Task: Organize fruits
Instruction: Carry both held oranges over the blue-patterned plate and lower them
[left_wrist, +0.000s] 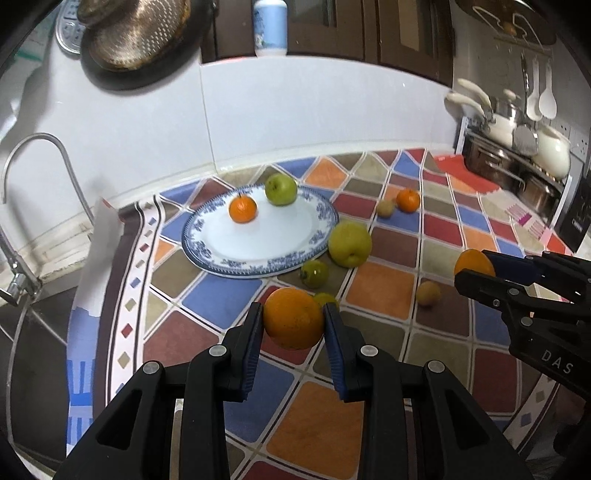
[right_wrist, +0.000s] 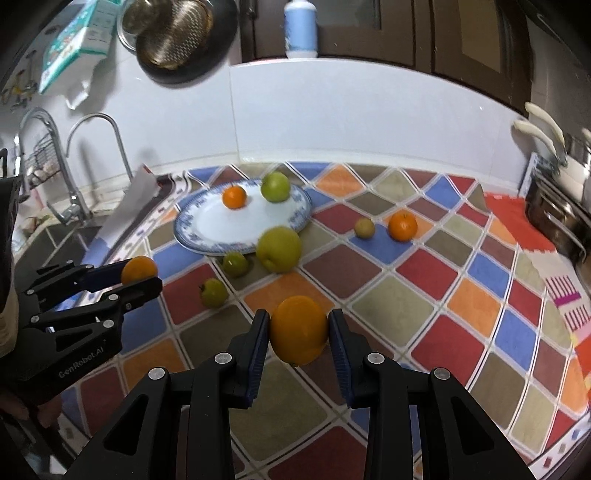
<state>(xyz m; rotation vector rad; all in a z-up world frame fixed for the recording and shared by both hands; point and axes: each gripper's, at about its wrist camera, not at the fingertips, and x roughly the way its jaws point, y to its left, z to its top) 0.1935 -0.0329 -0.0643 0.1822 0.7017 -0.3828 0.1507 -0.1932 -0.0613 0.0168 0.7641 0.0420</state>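
My left gripper (left_wrist: 293, 310) is shut on an orange (left_wrist: 293, 325), held above the patterned counter mat. My right gripper (right_wrist: 298, 315) is shut on a second orange (right_wrist: 298, 338), also off the mat. Each gripper shows in the other's view: the right gripper (left_wrist: 472, 264) at the right, the left gripper (right_wrist: 142, 273) at the left. Ahead lies a blue-rimmed white plate (left_wrist: 199, 243) (right_wrist: 184, 225) bearing a tangerine (left_wrist: 242, 208) and a green apple (left_wrist: 281, 189). A large yellow-green apple (left_wrist: 349, 243) (right_wrist: 279, 249) rests by the plate's near right rim.
Loose on the mat lie small green fruits (right_wrist: 235, 264) (right_wrist: 213, 292), small yellowish fruits (left_wrist: 428, 292) (right_wrist: 365, 227) and another tangerine (right_wrist: 402, 225). A sink with taps (right_wrist: 110, 147) lies left. A rack of pots (left_wrist: 517, 173) stands at the right, against the white tiled wall.
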